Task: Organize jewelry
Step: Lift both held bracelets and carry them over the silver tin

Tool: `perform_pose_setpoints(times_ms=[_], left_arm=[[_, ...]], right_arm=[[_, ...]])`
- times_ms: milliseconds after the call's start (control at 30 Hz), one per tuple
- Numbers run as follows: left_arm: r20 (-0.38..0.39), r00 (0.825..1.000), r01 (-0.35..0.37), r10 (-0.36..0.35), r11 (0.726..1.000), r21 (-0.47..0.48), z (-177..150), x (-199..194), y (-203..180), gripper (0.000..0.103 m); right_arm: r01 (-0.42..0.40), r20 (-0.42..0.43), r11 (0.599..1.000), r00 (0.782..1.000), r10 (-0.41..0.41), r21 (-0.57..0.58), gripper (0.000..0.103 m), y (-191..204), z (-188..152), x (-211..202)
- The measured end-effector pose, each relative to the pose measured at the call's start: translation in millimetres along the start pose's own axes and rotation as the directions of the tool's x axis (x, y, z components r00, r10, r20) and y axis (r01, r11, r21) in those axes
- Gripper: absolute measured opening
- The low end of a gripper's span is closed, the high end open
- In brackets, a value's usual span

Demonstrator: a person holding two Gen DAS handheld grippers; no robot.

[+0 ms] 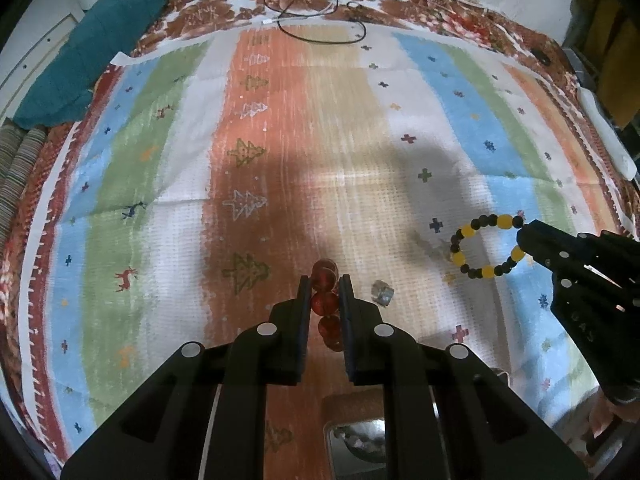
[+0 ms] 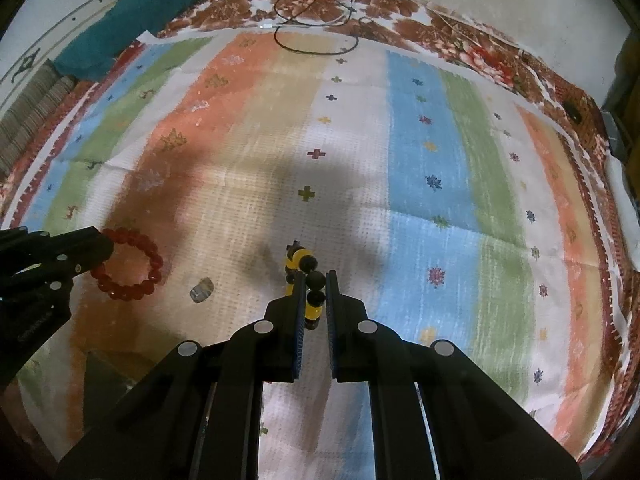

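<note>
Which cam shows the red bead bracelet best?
Right wrist view: the red bead bracelet shows as a full ring, side-on, pinched by the left gripper. In the left wrist view only a few beads show edge-on between that gripper's fingers.

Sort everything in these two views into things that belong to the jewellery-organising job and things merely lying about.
Job:
- red round-bead bracelet, held by the left hand-held gripper
- yellow-and-black bead bracelet, held by the right hand-held gripper

Lying about:
- teal folded cloth
- black looped cable
- striped patterned sheet

Ring on cloth (between both bracelets).
</note>
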State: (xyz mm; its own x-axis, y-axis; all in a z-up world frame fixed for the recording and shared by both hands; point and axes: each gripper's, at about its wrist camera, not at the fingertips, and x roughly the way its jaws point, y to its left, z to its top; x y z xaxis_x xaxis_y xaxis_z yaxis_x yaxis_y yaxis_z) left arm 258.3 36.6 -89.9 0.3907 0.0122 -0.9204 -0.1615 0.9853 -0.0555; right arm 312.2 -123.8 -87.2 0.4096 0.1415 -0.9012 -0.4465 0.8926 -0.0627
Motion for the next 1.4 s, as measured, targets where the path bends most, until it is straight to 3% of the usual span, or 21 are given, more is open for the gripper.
perform_pose_setpoints(times_ms=[1400], left_arm=[[0.129, 0.990, 0.054, -0.058, 0.998, 0.032, -41, -73, -10, 0.013]], right_arm=[[-0.087, 0.138, 0.996, 0.987, 0.085, 0.011, 0.011, 14, -37, -68]])
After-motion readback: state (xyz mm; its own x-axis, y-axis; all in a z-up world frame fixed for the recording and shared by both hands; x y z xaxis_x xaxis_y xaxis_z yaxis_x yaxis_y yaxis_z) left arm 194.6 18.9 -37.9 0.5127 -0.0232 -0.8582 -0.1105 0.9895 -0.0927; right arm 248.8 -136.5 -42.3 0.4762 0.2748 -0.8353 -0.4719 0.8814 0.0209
